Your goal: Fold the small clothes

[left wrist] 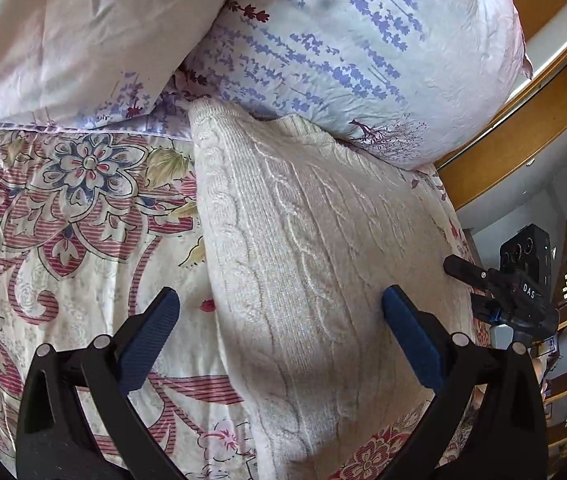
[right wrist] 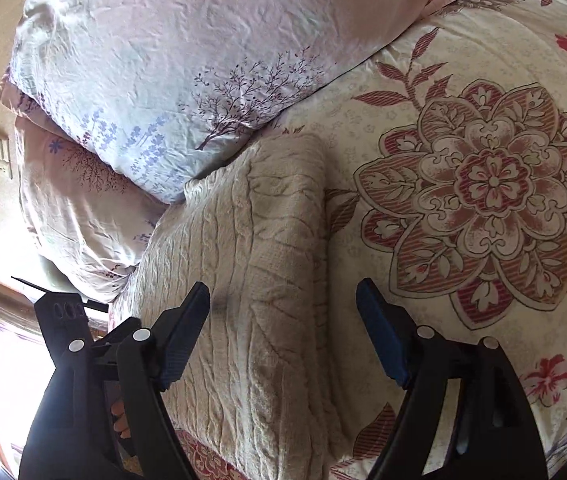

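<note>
A cream cable-knit sweater (left wrist: 307,248) lies folded into a long strip on the floral bedspread (left wrist: 63,216), its far end against the pillows. My left gripper (left wrist: 279,308) is open and empty, jaws wide apart over the sweater's near left edge. The sweater also shows in the right wrist view (right wrist: 255,280). My right gripper (right wrist: 283,300) is open and empty above the sweater's right edge. The other gripper (left wrist: 515,288) shows at the right of the left wrist view.
Two pale pillows with purple flower print (left wrist: 343,48) (right wrist: 171,68) lie at the head of the bed. A wooden bed frame (left wrist: 523,128) and shelves stand beyond the bed's edge. The bedspread (right wrist: 483,184) spreads out beside the sweater.
</note>
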The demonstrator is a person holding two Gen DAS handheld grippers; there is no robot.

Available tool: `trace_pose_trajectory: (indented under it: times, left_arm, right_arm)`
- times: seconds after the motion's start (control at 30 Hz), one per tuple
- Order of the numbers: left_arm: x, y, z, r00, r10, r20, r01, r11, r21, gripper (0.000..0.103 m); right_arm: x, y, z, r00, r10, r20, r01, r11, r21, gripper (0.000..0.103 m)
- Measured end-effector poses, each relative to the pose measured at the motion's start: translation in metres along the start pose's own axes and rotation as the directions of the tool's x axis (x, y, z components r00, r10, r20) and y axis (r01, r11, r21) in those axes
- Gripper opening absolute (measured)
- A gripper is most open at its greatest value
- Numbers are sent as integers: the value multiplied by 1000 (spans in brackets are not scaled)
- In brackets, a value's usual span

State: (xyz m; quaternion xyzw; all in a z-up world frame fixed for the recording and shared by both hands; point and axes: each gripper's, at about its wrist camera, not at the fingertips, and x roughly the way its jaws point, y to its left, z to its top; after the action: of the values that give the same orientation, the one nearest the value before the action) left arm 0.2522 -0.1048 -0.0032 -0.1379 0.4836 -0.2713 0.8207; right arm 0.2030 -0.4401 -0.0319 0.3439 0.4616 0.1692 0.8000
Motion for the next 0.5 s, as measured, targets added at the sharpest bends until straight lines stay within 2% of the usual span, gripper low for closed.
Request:
trace_pose_trajectory:
  times: [0.07, 0.1, 0.17, 0.27, 0.33, 0.5]
  left_arm:
    - [6, -1, 2, 1000, -1, -8, 1, 1000, -6, 101]
    - [7, -2, 3, 1000, -1, -2, 1, 1000, -2, 101]
    - [13, -5, 8, 1000, -12, -6, 12, 1000, 2, 98]
    - [22, -10, 12, 998, -58, -23, 58, 998, -14, 89]
    - [25, -13, 14, 998, -56, -21, 55, 998, -25, 89]
    - [27, -13, 18, 997, -71, -11, 70, 996, -51, 84]
  right_arm:
    - [5, 0, -1, 999, 45, -22, -45, 999, 7, 71]
    - [8, -2, -2, 997, 67, -37, -66, 998, 15, 64]
    - [10, -1, -3, 997, 70, -32, -70, 998, 1, 63]
    - [11, -3, -4, 995, 97, -32, -97, 995, 6, 60]
    - [12, -6, -5, 991, 125, -37, -124, 992, 20, 53]
    - [13, -6, -7, 985, 167, -34, -167, 986, 17, 50]
